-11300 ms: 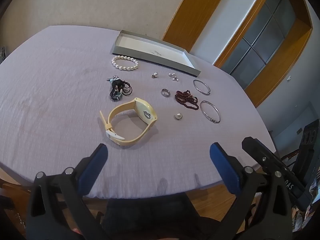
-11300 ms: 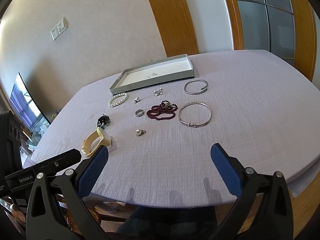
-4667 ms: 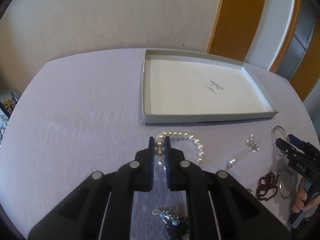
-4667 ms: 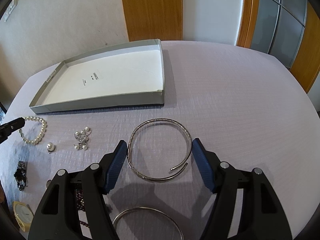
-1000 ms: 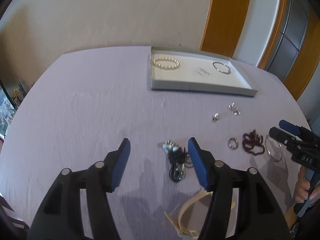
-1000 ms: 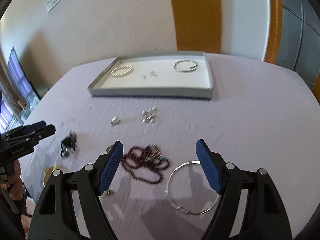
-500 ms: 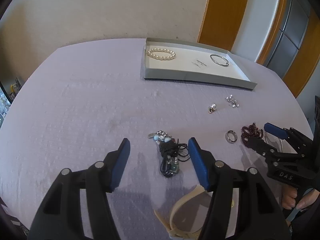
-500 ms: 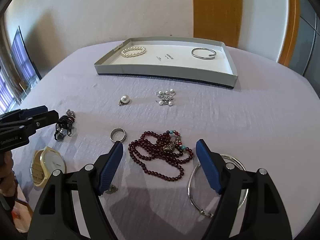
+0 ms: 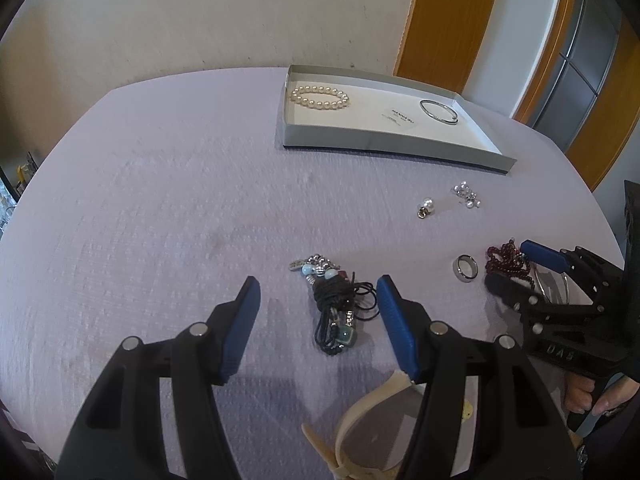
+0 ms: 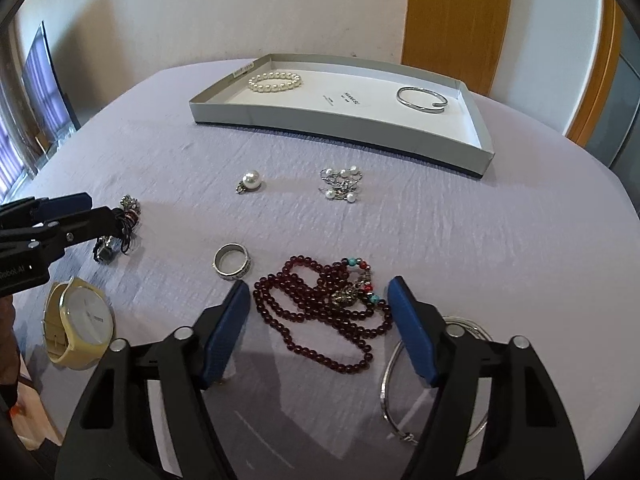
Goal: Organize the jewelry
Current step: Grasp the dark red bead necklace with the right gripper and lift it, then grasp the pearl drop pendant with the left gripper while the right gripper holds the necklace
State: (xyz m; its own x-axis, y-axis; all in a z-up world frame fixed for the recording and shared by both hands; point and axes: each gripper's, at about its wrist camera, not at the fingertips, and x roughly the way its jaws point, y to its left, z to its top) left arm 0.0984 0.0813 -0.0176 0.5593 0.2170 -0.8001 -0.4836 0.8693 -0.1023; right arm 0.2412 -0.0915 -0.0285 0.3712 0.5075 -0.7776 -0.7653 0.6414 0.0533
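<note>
Worktop (image 9: 140,200) carries loose jewelry. Left tool (image 9: 318,300) stands apart, straddling the black cord bundle (image 9: 338,304) without pressing it. Right tool (image 10: 320,312), jaws just closing yet still apart, brackets the red bead necklace (image 10: 320,312). Tray (image 10: 340,122) at twelve o'clock holds pearl bracelet (image 10: 275,81) and bangle (image 10: 422,100).

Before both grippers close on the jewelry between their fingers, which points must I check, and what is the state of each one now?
1. Left gripper open around the black cord bundle: ok.
2. Right gripper astride the dark red bead strand; its jaws have just been closing, pads not yet pressing: ok.
3. Silver bangle clear of the right gripper's fingers: not ok, it lies under one finger.
4. Tray has free floor between the pearl bracelet and the open bangle: ok.
5. Steel ring outside the jaws: ok.
</note>
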